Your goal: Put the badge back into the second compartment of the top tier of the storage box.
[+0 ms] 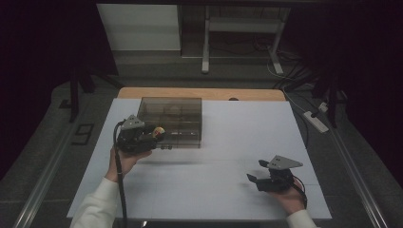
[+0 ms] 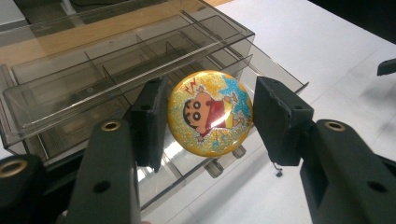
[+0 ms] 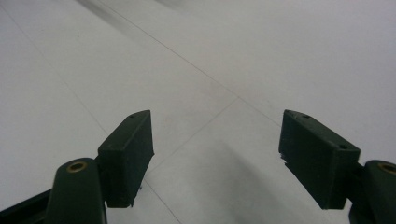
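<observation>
Between the jaws, centre of the left gripper view: left hand-held gripper (image 2: 208, 116) grasps a round badge (image 2: 210, 113) by its rim, one pad at each side edge, printed face toward the camera.
Badge's place: held in the air just above the front of the drawer box (image 2: 116, 74); left of centre in the high view, it is the small yellow spot (image 1: 159, 130) at the box's left front corner.
Handling, as judged: light and stiff, a glossy domed face that looks slippery; the thin rim gives the pads little purchase, so an edge grip across the widest part seems safest.
Drawer box: smoky clear plastic with divided compartments, a lower tray pulled forward with small knobs (image 2: 214, 168).
Right hand-held gripper (image 1: 260, 172): jaws spread wide, nothing held, low over the white counter (image 1: 228, 190) at lower right.
Count: one badge, one drawer box, two hand-held grippers, two knobs in sight.
</observation>
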Motion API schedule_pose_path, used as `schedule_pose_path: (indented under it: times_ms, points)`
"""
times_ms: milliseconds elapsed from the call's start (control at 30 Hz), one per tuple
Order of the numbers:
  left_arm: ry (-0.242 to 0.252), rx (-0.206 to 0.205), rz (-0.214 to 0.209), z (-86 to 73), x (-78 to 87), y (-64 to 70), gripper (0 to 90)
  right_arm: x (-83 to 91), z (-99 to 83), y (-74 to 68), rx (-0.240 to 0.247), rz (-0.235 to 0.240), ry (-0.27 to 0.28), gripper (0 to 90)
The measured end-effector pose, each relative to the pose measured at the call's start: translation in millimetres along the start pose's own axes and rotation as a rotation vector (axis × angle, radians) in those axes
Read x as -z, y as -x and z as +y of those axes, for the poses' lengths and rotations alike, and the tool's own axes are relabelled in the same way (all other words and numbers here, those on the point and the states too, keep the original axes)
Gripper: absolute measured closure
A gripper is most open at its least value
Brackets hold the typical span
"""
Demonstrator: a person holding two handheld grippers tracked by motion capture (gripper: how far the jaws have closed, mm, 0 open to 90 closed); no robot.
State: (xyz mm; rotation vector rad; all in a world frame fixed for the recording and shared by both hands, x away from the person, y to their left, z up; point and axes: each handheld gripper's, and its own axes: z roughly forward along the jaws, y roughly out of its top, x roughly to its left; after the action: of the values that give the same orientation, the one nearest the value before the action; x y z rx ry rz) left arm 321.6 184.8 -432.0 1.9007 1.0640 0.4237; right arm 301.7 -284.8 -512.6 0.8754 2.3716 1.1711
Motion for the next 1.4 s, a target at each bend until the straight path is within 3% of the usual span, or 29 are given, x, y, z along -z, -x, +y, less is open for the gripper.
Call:
schedule_pose_path:
  times_ms: [267, 800, 1400]
  points:
    - [-0.008, -0.009, 0.001, 7.7, -13.8, -0.6, 46.8, 1.0, -0.2, 0.4, 0.002, -0.002, 0.001, 25.6]
    - [-0.058, 0.013, 0.000, 8.6, -43.6, -9.4, 46.8, 1.9, -0.1, 0.6, 0.006, -0.004, 0.011, 25.7]
    - [-0.091, 0.014, 0.007, 5.5, -50.3, -10.4, 46.6, 1.8, -0.6, 1.1, 0.006, -0.004, 0.005, 25.7]
